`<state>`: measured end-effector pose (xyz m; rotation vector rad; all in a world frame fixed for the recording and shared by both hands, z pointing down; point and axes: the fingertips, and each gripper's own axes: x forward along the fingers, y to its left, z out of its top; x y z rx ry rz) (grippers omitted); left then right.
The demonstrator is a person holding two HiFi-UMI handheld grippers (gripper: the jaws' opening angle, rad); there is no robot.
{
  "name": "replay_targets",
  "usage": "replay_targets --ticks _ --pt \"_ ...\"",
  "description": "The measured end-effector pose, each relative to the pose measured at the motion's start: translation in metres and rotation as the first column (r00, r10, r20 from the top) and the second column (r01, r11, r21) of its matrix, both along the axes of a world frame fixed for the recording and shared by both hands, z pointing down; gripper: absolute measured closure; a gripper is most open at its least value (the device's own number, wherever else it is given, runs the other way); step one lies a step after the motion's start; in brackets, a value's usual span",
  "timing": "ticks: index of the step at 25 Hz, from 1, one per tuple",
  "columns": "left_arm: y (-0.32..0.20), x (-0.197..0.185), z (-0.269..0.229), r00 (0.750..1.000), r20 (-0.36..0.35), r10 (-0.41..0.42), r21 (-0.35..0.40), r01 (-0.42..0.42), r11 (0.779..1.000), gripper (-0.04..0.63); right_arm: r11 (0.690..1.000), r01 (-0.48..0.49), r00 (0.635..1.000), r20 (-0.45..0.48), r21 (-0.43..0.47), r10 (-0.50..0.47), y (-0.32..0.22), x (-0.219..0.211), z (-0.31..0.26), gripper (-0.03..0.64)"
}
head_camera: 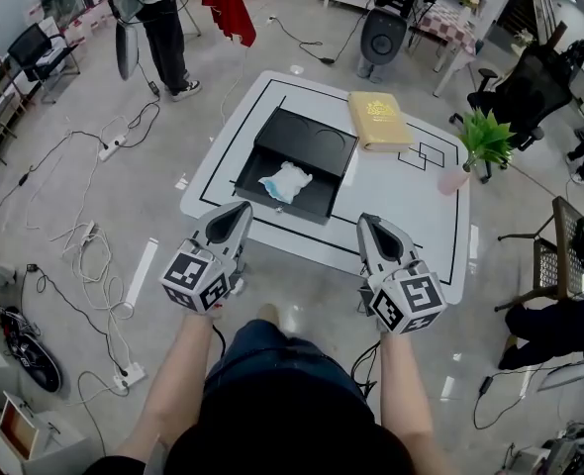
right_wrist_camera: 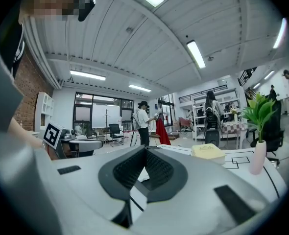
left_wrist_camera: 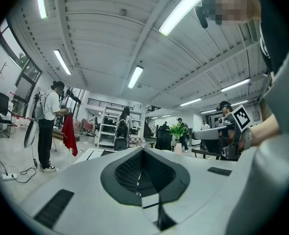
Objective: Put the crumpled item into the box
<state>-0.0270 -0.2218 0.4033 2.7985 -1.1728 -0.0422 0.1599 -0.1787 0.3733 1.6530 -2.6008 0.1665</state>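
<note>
The crumpled white and pale-blue item (head_camera: 285,181) lies inside the open black box (head_camera: 312,144) on the white table (head_camera: 411,206). Both grippers hover over the table's near edge, short of the box and apart from it. My left gripper (head_camera: 243,207) points at the box's near left corner, its jaws shut with nothing between them (left_wrist_camera: 143,151). My right gripper (head_camera: 364,220) is to the right of the box, also shut and empty (right_wrist_camera: 145,149). Each gripper view looks level across the room, and neither shows the item clearly.
A yellow flat box (head_camera: 378,120) lies at the table's far side, also seen as the yellow box (right_wrist_camera: 208,152) in the right gripper view. A plant in a pink vase (head_camera: 454,179) stands at the right edge. Cables (head_camera: 84,255) and chairs surround the table; a person (head_camera: 163,28) stands at the back left.
</note>
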Motion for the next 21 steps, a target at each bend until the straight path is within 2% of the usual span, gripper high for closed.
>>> replay_targets --ticks 21 --pt "0.02 0.001 -0.005 1.0 -0.011 0.007 0.006 -0.007 1.0 0.594 1.0 -0.001 1.0 0.009 0.021 0.0 0.026 -0.001 -0.006 0.612"
